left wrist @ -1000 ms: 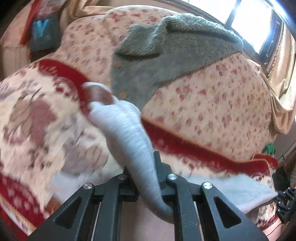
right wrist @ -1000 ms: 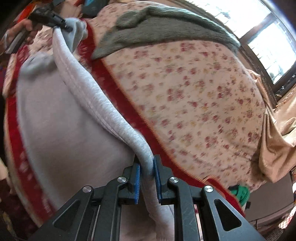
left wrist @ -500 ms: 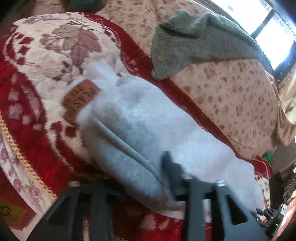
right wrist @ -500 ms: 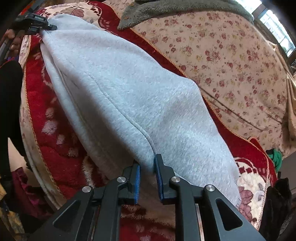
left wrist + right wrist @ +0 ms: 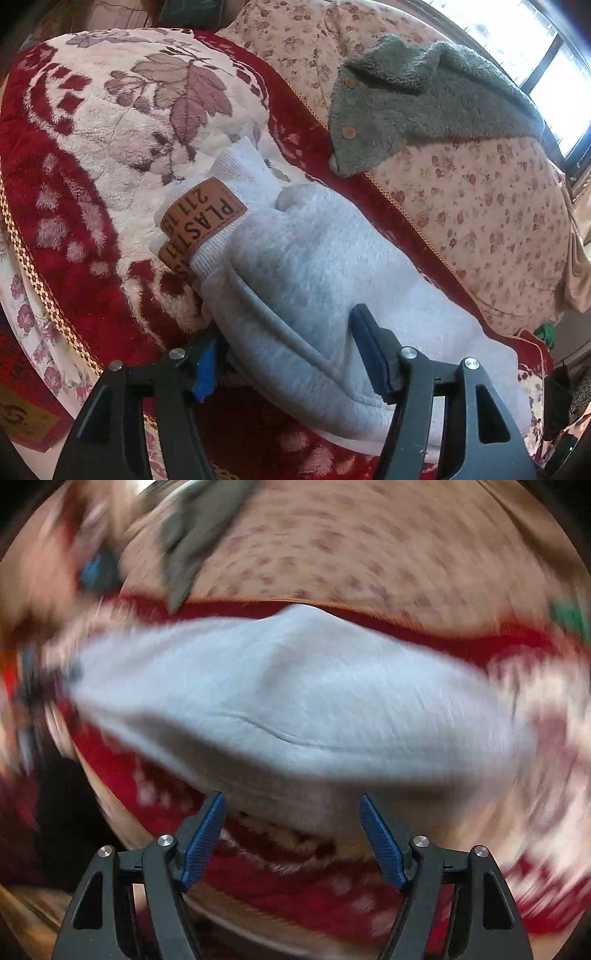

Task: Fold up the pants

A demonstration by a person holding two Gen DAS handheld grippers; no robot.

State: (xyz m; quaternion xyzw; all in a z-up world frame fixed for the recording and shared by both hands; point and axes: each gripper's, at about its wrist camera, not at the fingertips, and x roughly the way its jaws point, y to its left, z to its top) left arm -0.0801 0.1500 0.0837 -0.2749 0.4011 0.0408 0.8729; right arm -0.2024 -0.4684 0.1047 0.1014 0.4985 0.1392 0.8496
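Note:
The light grey sweatpants (image 5: 332, 280) lie folded in a long strip on the red and cream floral blanket (image 5: 92, 147). Their ribbed waistband with a brown leather label (image 5: 201, 221) points away from me. My left gripper (image 5: 288, 354) is open, its jaws wide apart on either side of the near edge of the pants. In the blurred right wrist view the pants (image 5: 295, 701) lie across the frame. My right gripper (image 5: 291, 827) is open just at their near edge, holding nothing.
A grey fleece garment with wooden buttons (image 5: 424, 103) lies on the floral sofa back (image 5: 498, 221) behind the pants. A bright window (image 5: 535, 40) is at the upper right. The blanket's braided gold edge (image 5: 22, 251) runs down the left.
Both grippers carried the pants edge over and laid it down on the blanket. Then both opened and let go. The right gripper is now swinging fast, blurring its view.

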